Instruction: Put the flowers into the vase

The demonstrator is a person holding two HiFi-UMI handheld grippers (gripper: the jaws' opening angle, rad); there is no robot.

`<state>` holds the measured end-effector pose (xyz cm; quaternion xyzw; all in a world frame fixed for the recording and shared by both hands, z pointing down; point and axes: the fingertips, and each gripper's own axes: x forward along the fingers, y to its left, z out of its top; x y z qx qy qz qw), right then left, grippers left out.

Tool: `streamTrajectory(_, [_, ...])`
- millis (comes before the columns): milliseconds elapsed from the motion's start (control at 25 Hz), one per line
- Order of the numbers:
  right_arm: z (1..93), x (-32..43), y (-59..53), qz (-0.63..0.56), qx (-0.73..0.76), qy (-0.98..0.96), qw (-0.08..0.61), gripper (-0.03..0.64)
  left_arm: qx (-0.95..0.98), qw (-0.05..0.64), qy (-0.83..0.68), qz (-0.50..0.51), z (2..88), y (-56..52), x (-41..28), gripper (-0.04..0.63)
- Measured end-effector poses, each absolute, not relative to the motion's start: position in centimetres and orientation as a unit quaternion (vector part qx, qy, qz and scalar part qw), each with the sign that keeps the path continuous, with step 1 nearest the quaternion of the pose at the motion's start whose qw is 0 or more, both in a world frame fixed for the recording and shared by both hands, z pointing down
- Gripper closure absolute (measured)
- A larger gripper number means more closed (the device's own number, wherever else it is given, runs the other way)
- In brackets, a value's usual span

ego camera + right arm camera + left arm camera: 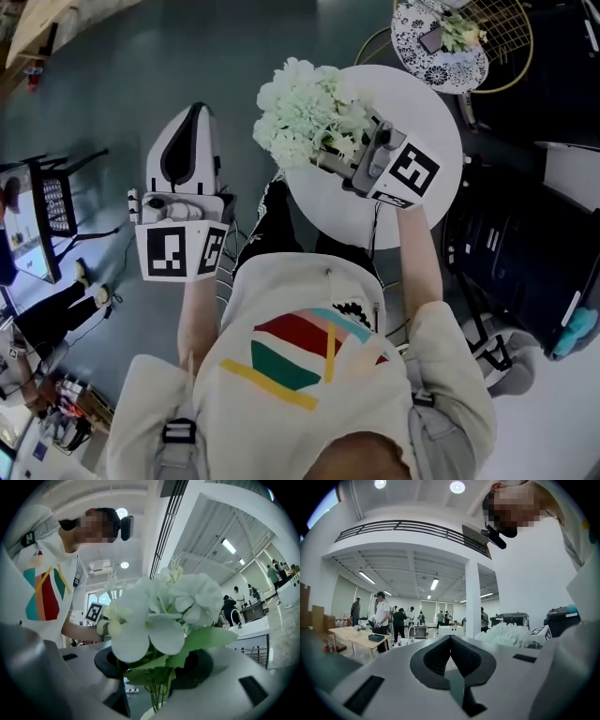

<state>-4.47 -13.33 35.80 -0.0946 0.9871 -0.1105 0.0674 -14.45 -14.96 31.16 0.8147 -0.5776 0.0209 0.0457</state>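
Note:
A bunch of pale green-white flowers hangs over the left edge of the round white table. My right gripper is shut on its stems. In the right gripper view the blooms fill the middle, and the green stems run down between the dark pads of that gripper. Below the stems is a white curved edge; I cannot tell what it is. I see no vase. My left gripper is held out over the floor left of the table, shut and holding nothing.
A small patterned round table beside a wire chair stands at the far right. Black bins stand right of the white table. Far off in the left gripper view are a pillar, a wooden table and several people.

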Motion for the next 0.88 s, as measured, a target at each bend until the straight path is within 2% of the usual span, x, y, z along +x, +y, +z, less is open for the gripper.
streamTrajectory(160, [38.4, -5.2, -11.8, -0.106, -0.075, 0.991, 0.025, 0.393, 0.808, 0.042, -0.588, 0.027, 31.3, -14.4, -15.0, 0.591])
streamTrajectory(320, [39.7, -5.2, -12.6, -0.104, -0.102, 0.989, 0.016, 0.390, 0.805, 0.048, -0.590, 0.035, 31.9, -14.1, -15.2, 0.591])
streamTrajectory(600, [42.0, -6.0, -11.8, -0.104, -0.097, 0.989, -0.038, 0.309, 0.812, 0.061, -0.580, 0.028, 32.4, -14.6, -14.5, 0.591])
streamTrajectory(880, [43.7, -5.7, -10.9, -0.091, -0.094, 0.988, -0.078, 0.296, 0.822, 0.061, -0.565, 0.030, 32.7, -15.2, -13.4, 0.591])
